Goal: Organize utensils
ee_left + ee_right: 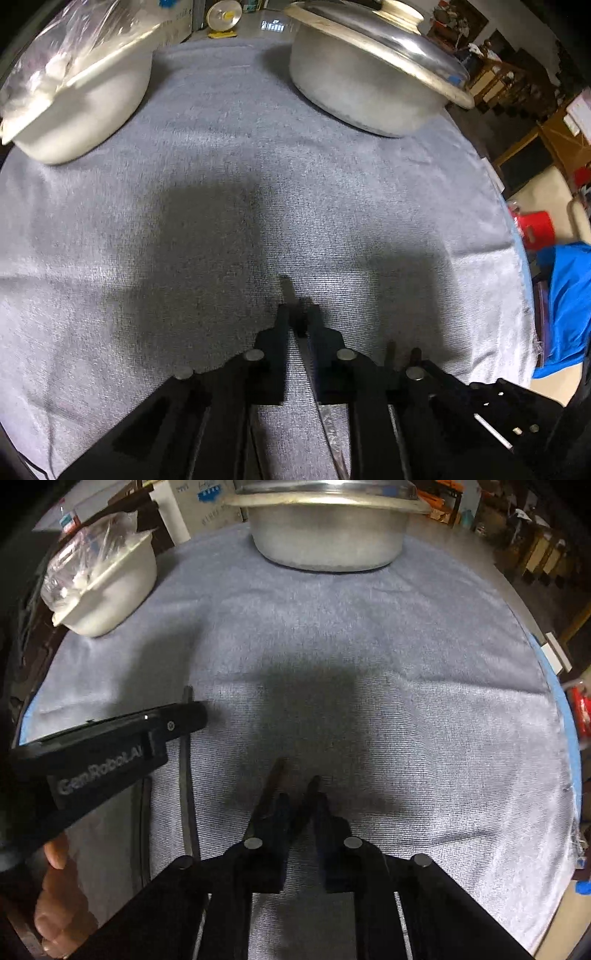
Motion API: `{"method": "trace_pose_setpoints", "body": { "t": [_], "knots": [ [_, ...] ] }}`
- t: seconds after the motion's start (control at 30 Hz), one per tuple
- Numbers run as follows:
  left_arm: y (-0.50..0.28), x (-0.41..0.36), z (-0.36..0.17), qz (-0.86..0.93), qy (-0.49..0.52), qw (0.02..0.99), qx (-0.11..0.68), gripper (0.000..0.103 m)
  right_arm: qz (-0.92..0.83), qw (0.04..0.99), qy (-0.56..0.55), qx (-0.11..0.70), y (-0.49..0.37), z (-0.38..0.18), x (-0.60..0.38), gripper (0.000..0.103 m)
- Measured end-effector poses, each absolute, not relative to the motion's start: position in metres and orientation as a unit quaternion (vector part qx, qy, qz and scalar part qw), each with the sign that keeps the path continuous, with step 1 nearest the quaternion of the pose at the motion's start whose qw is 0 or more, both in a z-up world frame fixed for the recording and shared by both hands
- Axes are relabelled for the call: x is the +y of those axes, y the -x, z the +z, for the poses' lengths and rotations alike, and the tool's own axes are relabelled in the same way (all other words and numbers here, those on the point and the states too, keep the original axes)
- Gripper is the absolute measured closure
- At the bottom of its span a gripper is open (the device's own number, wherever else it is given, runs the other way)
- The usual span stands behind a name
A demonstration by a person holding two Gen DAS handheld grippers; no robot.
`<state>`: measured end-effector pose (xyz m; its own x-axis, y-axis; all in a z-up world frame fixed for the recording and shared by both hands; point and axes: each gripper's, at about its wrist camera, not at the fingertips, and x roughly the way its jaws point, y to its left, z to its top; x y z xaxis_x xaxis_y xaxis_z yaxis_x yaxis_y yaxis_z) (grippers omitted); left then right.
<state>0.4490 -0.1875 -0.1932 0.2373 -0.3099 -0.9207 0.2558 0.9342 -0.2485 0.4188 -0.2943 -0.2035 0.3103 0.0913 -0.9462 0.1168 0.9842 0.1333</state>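
My left gripper (299, 314) is shut on a thin metal utensil (330, 424). Its engraved shaft runs back under the fingers and a dark end (286, 286) pokes out ahead. In the right wrist view the left gripper (188, 716) reaches in from the left, pinching the same utensil (187, 794) above the towel. My right gripper (301, 801) is shut on dark chopsticks (313, 784). One stick runs between the fingers, while the other (275, 775) slants along the left finger. Their ends (389, 352) show beside the left gripper.
A grey towel (369, 646) covers the round table. A lidded metal pot (328, 535) stands at the back and a white tub (110, 587) with a plastic bag at the back left. A hand (55, 904) shows at the lower left. A red container (535, 229) and blue cloth (569, 302) lie beyond the table edge.
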Motion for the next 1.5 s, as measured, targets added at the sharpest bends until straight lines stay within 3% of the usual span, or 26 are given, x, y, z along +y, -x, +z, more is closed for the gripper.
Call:
{"method": "trace_pose_setpoints", "body": {
  "t": [0.2,0.57,1.0,1.5],
  "knots": [
    [-0.439,-0.179,-0.185,-0.195,0.050,0.787,0.584,0.098,0.023,0.821,-0.153,0.550,-0.397,-0.190,-0.322,0.096],
    [-0.374,-0.139,-0.092,-0.249,0.081,0.828,0.497,0.098,0.073,0.858,-0.224,0.457,-0.331,-0.131,-0.341,0.096],
    [-0.274,-0.095,-0.011,-0.270,0.072,0.891,0.358,0.098,0.059,0.936,-0.174,0.302,-0.222,-0.053,-0.309,0.096],
    [-0.195,-0.060,0.055,-0.273,0.075,0.929,0.238,0.098,0.040,0.973,-0.132,0.183,-0.136,0.009,-0.276,0.096]
  ]
}}
